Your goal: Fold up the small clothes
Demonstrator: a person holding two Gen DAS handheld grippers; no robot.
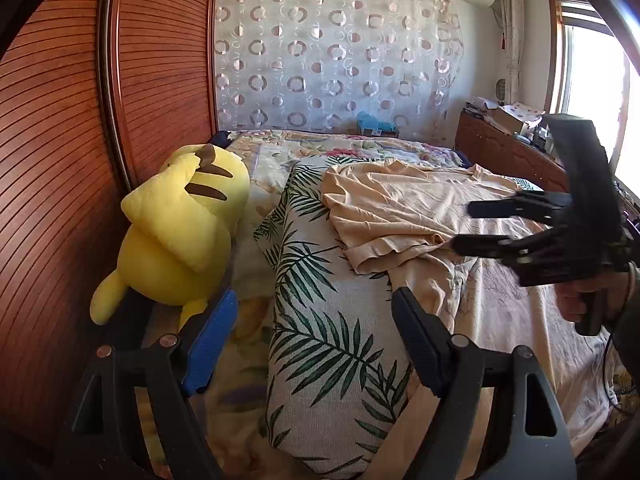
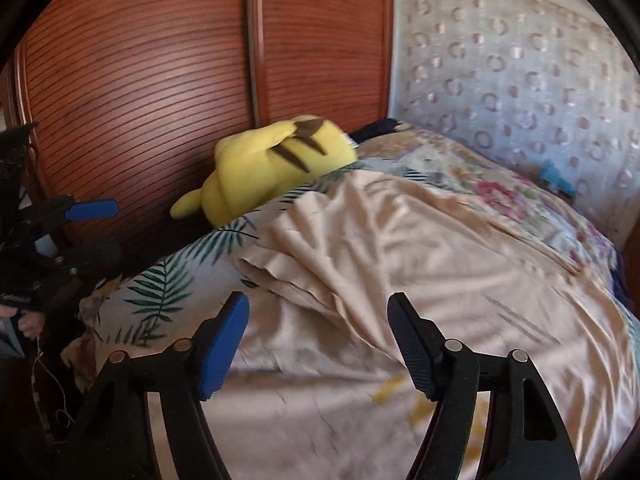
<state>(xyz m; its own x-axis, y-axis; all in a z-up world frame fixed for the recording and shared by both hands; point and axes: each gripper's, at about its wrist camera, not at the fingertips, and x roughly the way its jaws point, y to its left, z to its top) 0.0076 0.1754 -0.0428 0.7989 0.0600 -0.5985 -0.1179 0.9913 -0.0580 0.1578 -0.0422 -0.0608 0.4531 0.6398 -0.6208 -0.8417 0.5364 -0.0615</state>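
Observation:
A beige T-shirt (image 1: pixel 400 208) (image 2: pixel 400 260) lies rumpled on the bed, its near hem bunched over a leaf-print pillow (image 1: pixel 320 320) (image 2: pixel 168 284). My left gripper (image 1: pixel 316 296) hovers open above that pillow, left of the shirt, with nothing between its blue and black fingers. In the right wrist view the left gripper (image 2: pixel 110 232) shows at the left edge, off the bed's side. My right gripper (image 2: pixel 318 300) stands open just above the shirt's folds and holds nothing. The left wrist view shows the right gripper (image 1: pixel 466 226) from the side, over the shirt's right half.
A yellow plush toy (image 1: pixel 180 224) (image 2: pixel 276 160) lies against the slatted wooden wardrobe (image 1: pixel 80 140) (image 2: pixel 160 80) left of the bed. A floral quilt (image 1: pixel 360 148) covers the far end below a patterned curtain (image 1: pixel 340 60). A cluttered wooden cabinet (image 1: pixel 504 144) stands by the window.

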